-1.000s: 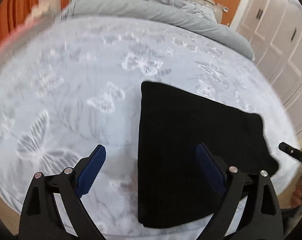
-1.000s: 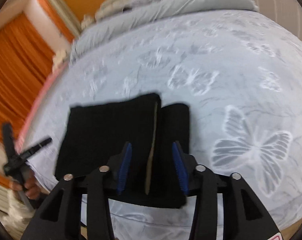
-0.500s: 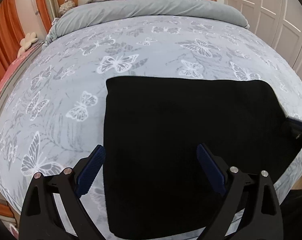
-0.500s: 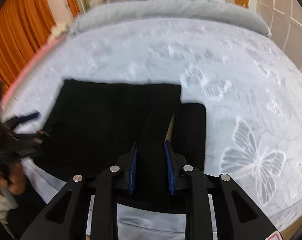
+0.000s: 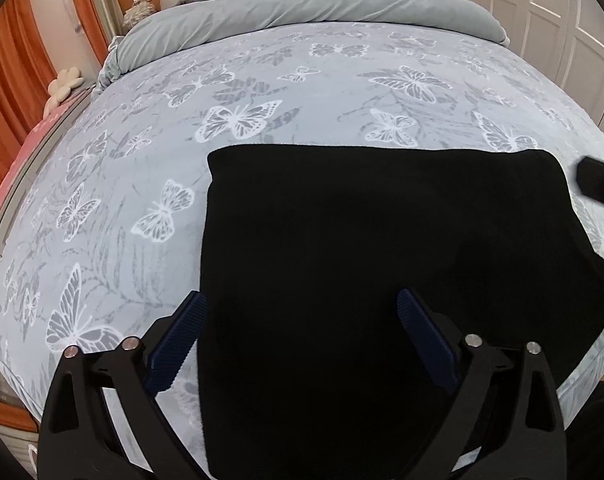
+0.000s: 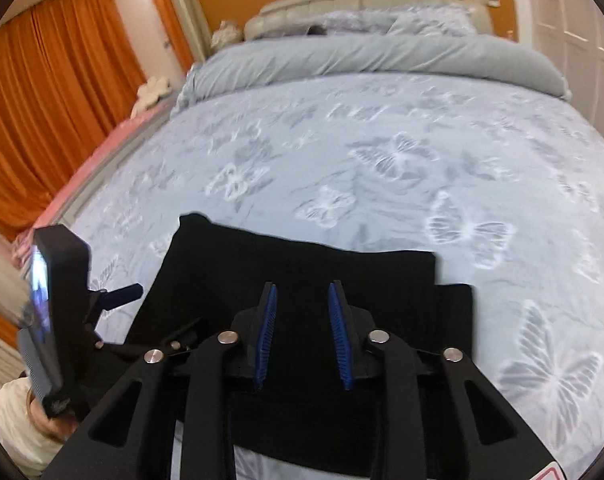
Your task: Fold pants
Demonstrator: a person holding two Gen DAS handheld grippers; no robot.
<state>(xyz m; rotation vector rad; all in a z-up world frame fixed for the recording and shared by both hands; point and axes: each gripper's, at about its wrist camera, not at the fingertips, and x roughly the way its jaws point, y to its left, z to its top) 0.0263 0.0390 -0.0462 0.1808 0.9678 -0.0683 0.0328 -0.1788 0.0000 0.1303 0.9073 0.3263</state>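
The black pants (image 5: 381, 260) lie folded into a flat rectangle near the front edge of the bed. My left gripper (image 5: 300, 296) hovers over their near left part. Its jaws are opening wide, with cloth below the gap and no pad pressing on it. Its left pad (image 5: 178, 344) sits by the pants' left edge. In the right wrist view my right gripper (image 6: 302, 286) hangs above the pants (image 6: 302, 264). Its jaws are closing to a narrow gap and grip nothing. A dark tip of the right gripper (image 5: 597, 184) shows beside the pants' far right corner.
The butterfly-print bedspread (image 5: 262, 80) stretches beyond the pants to a rolled grey duvet (image 5: 302, 12) by the headboard. Orange curtains (image 6: 62, 80) hang on the left and white cupboard doors (image 5: 561, 20) stand on the right. A hand in a cream sleeve (image 6: 18, 420) holds the left gripper.
The right jaws have narrowed from a wide gap around the folded edge to a slim one, and that gripper has drawn away. The left gripper has shifted over the pants' left edge.
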